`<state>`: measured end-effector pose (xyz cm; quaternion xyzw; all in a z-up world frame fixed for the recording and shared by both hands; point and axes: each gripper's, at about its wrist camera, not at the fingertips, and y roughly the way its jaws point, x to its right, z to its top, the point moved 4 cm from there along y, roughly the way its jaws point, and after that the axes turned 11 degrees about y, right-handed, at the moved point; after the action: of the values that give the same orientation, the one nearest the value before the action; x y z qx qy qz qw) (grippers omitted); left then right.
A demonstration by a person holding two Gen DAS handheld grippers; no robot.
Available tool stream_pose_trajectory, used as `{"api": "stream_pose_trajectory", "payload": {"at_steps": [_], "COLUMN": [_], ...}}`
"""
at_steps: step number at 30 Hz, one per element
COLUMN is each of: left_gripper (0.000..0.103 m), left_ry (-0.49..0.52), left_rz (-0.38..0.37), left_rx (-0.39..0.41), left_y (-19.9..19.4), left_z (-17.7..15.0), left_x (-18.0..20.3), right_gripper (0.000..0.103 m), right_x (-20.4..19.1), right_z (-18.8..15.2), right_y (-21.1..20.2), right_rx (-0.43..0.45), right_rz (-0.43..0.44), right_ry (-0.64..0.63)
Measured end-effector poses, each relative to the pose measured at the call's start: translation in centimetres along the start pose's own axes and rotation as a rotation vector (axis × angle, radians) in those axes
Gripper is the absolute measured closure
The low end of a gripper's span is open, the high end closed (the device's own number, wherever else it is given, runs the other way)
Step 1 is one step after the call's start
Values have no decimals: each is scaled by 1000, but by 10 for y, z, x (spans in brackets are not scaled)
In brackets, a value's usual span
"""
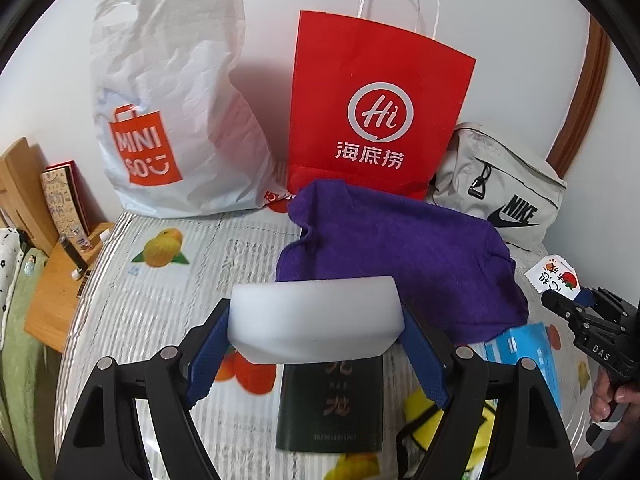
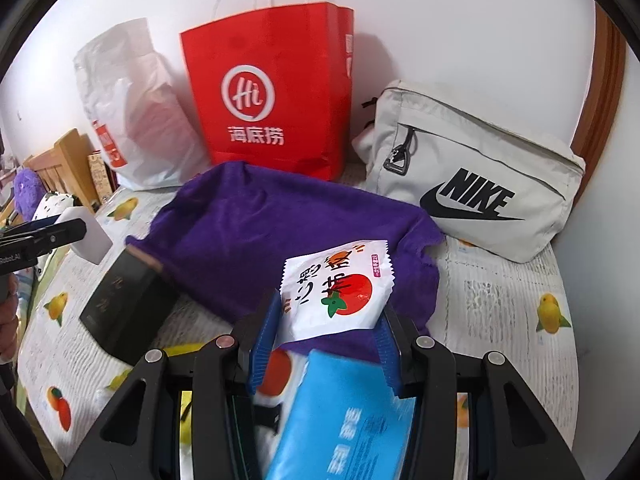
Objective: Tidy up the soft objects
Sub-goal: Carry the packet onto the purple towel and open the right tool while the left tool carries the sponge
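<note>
Soft things sit in both of your tongs. Your left gripper (image 1: 316, 344) clamps a white foam block (image 1: 314, 316) between its blue pads, above the fruit-print cloth (image 1: 160, 300). Your right gripper (image 2: 326, 336) pinches a white snack packet (image 2: 340, 288) printed with a red tomato, its lower edge caught between the pads.

Much is cut off. A dark green box (image 1: 330, 404) lies under the foam block, its top end hidden by the block. A blue pack (image 2: 344, 416) lies below your right gripper, blurred, its print hard to read. A yellow thing (image 1: 424, 412) shows only in slivers behind the left finger. A purple towel (image 2: 280, 240) lies rumpled in the middle, part of its near edge hidden by the packet.

Both grippers point down and forward over the bed. Your fingers (image 1: 608, 396) show at the right gripper's handle.

Against the wall stand a white plastic bag (image 1: 172, 120), a red paper bag (image 1: 376, 104) and a grey Nike pouch (image 2: 472, 176). You cannot see into any of them.
</note>
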<state>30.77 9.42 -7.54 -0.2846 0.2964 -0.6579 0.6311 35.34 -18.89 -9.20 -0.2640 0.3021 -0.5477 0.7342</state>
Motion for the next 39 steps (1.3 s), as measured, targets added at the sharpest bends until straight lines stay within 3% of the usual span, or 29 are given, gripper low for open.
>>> {"api": "stream_pose_trajectory", "payload": {"at_steps": [10, 24, 30, 39], "left_gripper": [23, 23, 23, 23], "left_ry": [-12, 13, 30, 44], "left_rz": [-1, -7, -20, -18], "left_rx": [-31, -93, -108, -112], "left_y": [34, 88, 109, 128], "left_z": [21, 46, 55, 66], "left_x": [-2, 5, 15, 25], "right_gripper": [57, 56, 24, 22], "right_x": [18, 31, 32, 44], "right_z": [30, 57, 56, 56], "right_y": [63, 139, 147, 121], "right_rx": [-38, -162, -180, -143], "right_rz": [-10, -42, -77, -117], "right_ry": [4, -15, -38, -30]}}
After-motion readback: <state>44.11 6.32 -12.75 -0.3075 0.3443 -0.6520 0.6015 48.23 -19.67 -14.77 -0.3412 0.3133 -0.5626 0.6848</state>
